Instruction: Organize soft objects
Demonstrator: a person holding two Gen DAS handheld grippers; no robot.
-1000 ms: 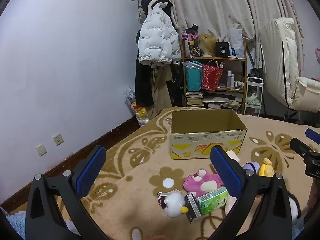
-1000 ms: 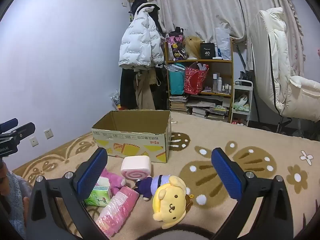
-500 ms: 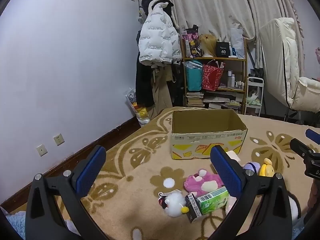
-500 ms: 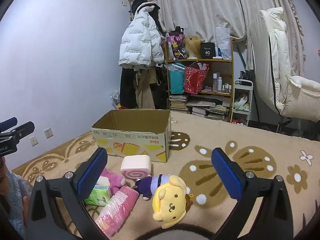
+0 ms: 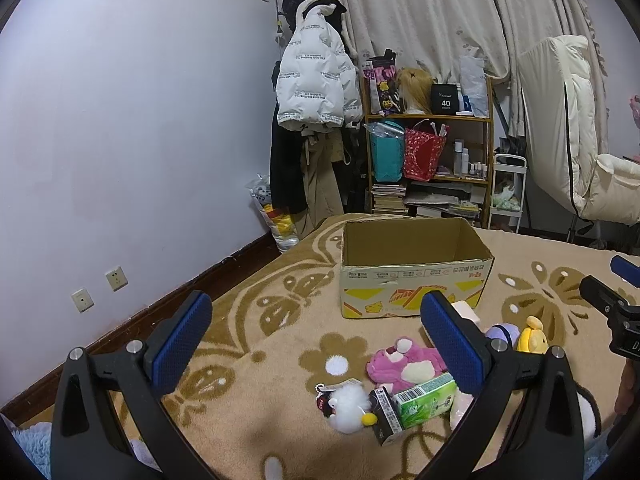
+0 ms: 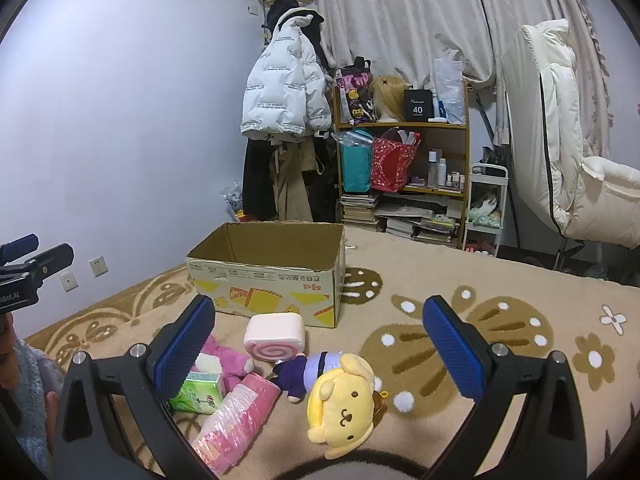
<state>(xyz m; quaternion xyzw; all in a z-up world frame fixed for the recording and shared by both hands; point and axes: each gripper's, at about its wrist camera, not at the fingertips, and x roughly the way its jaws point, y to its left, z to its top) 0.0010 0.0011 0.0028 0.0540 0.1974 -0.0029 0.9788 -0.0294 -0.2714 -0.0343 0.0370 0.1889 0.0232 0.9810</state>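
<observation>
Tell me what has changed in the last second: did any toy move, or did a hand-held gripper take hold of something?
Nothing visibly changed. Both hand-held grippers, left and right, remain open and empty above the carpet, and the toys still lie in front of the cardboard box.

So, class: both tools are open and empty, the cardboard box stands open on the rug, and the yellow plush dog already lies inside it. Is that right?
Not quite. The yellow plush dog is not inside the cardboard box; it lies on the rug in front of it, as the right wrist view shows. The rest holds: the left tool and the right tool are open and empty, and the box stands open.
</observation>
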